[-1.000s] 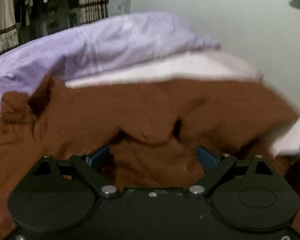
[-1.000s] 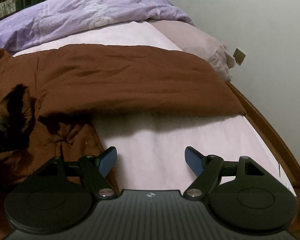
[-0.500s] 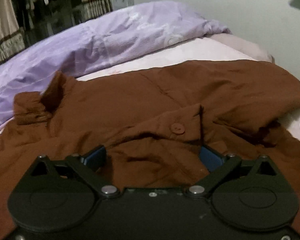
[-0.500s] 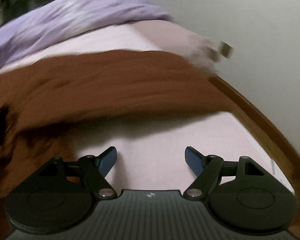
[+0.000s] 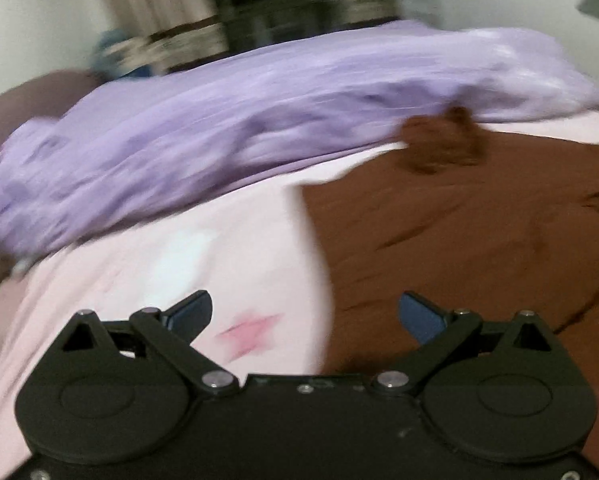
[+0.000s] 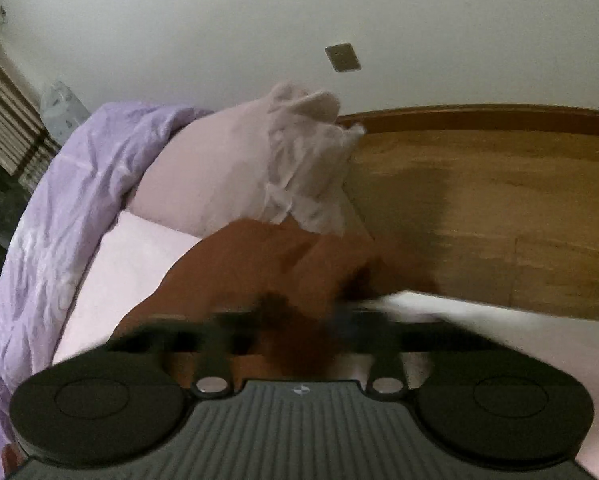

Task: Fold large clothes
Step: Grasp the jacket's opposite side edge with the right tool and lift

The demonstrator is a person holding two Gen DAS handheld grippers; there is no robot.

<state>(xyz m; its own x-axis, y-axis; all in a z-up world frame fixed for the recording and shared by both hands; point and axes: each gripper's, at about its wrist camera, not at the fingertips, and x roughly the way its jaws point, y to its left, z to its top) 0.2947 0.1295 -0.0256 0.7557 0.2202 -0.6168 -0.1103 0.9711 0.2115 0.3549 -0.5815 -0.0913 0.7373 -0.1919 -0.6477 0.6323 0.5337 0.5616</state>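
The right gripper [image 6: 303, 316] has just closed its jaws, seemingly pinching the brown jacket [image 6: 259, 264] edge through the blur; the left gripper [image 5: 305, 314], jaws wide and empty, has swung off the jacket toward the pink bedsheet [image 5: 179, 264] — next fold starting.

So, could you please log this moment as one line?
left gripper: open, empty, over pink sheet | right gripper: just closed on brown garment edge | fold: unfinished
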